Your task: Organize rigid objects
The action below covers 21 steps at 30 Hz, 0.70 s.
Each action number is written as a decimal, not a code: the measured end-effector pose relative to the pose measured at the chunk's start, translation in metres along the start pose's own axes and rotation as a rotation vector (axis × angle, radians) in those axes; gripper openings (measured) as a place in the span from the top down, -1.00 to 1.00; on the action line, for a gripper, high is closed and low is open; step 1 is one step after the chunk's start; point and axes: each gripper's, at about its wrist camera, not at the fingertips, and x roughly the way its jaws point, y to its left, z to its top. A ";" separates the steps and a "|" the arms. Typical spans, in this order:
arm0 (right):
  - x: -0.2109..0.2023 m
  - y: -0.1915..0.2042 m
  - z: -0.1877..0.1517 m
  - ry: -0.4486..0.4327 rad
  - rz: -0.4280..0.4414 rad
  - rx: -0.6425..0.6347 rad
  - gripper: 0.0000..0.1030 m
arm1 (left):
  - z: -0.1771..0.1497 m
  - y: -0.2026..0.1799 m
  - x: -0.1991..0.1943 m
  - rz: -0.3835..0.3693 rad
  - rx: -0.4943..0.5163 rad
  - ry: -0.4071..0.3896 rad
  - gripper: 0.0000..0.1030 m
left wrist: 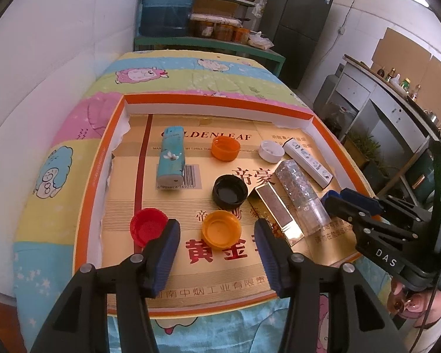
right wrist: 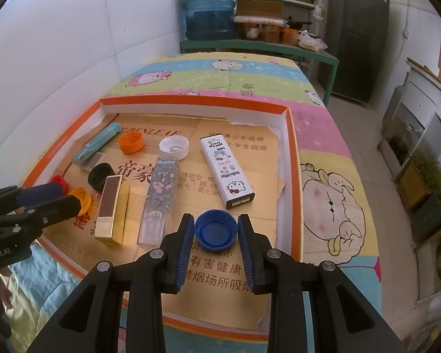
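Observation:
A shallow orange-rimmed box lid (left wrist: 214,98) on the bed holds bottle caps and small cases. My left gripper (left wrist: 217,226) stands open around a yellow cap (left wrist: 221,231) that lies mouth up, its pads clear of the cap. A red cap (left wrist: 148,226) lies just left of its left finger. My right gripper (right wrist: 216,231) is shut on a blue cap (right wrist: 216,234), held low over the lid's near right part. Further in lie a black cap (left wrist: 230,191), an orange cap (left wrist: 225,148) and a white cap (left wrist: 271,151).
Lying flat in the lid are a teal case (left wrist: 170,158), a gold case (left wrist: 279,214), a clear glittery case (left wrist: 301,194) and a white cartoon case (right wrist: 226,170). A patterned quilt (right wrist: 323,206) covers the bed. A wall runs along the left; shelves and a water jug (right wrist: 208,8) stand behind.

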 end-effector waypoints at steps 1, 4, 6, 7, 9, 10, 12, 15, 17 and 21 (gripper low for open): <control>-0.001 -0.001 0.000 -0.002 -0.001 0.003 0.37 | -0.001 0.000 -0.001 -0.001 -0.001 -0.001 -0.02; -0.004 -0.001 -0.001 -0.010 -0.001 0.011 0.08 | -0.002 0.001 -0.003 -0.005 -0.004 -0.002 -0.02; -0.008 -0.001 -0.001 -0.018 0.001 0.016 0.08 | -0.002 0.001 -0.004 -0.004 -0.004 -0.004 -0.04; -0.009 -0.001 -0.001 -0.020 0.002 0.018 0.08 | -0.002 0.001 -0.005 -0.004 -0.004 -0.005 -0.04; -0.012 -0.001 -0.002 -0.027 0.002 0.025 0.08 | -0.002 0.001 -0.008 -0.004 -0.003 -0.010 -0.06; -0.014 -0.001 -0.002 -0.030 0.002 0.026 0.08 | -0.002 0.001 -0.010 -0.003 -0.003 -0.013 -0.06; -0.018 0.000 -0.003 -0.037 0.001 0.032 0.08 | -0.002 0.000 -0.013 0.000 -0.001 -0.020 -0.06; -0.025 0.001 -0.004 -0.050 0.000 0.040 0.08 | -0.003 0.000 -0.018 0.000 0.000 -0.028 -0.06; -0.030 0.003 -0.006 -0.059 -0.001 0.044 0.08 | -0.004 -0.001 -0.022 0.001 0.001 -0.034 -0.06; -0.040 0.007 -0.008 -0.075 -0.001 0.053 0.08 | -0.005 -0.002 -0.031 0.000 0.002 -0.044 -0.07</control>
